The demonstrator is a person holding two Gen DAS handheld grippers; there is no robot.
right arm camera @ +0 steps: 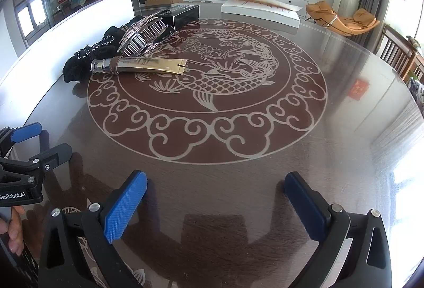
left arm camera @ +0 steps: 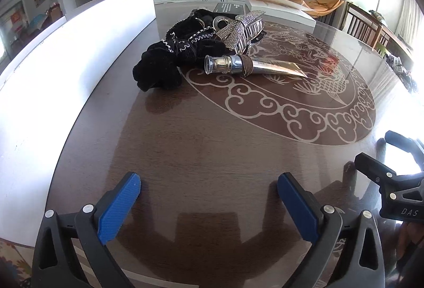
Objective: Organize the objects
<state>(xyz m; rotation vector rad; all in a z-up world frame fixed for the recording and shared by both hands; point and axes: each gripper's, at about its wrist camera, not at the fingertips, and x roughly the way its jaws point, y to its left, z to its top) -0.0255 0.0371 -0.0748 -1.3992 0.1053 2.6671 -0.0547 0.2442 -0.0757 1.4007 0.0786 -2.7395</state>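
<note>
Left wrist view: left gripper (left arm camera: 209, 197) stands released, its blue pads (left arm camera: 118, 208) spread wide with nothing but bare table (left arm camera: 212, 150) between them; the objects to be organised lie well ahead of it and slightly to the left, clustered at the far-left part of the table beside a white box (left arm camera: 79, 49); the cluster comprises a black scrunchie (left arm camera: 169, 62), a rhinestone hair claw (left arm camera: 243, 30) resting on and behind it, and a gold tube (left arm camera: 254, 66) with a clear cap at the near edge of the group; the tube's long axis runs across the picture, cap to the left and crimped tail to the right, roughly square to the line the fingers point along; the right gripper (left arm camera: 397, 182) shows at the right margin, off to the side.

Right wrist view: right gripper (right arm camera: 216, 201) likewise released, pads (right arm camera: 126, 204) apart over empty table; the gold tube (right arm camera: 137, 68), hair claw (right arm camera: 143, 33) and scrunchie (right arm camera: 87, 60) sit far ahead and well to the left of its line; a black carton (right arm camera: 182, 14) lies behind the claw; the left gripper (right arm camera: 34, 144) appears at the left edge, with a hand (right arm camera: 13, 227) below it.

Judgement: nothing has yet been picked up; the left gripper appears the better placed, since the cluster lies nearly straight ahead of it, whereas the right would have to reach across; the tube, nearest and lying crosswise, looks the readiest first pick, though the fingers would have to be rolled to close across its narrow width.
</note>
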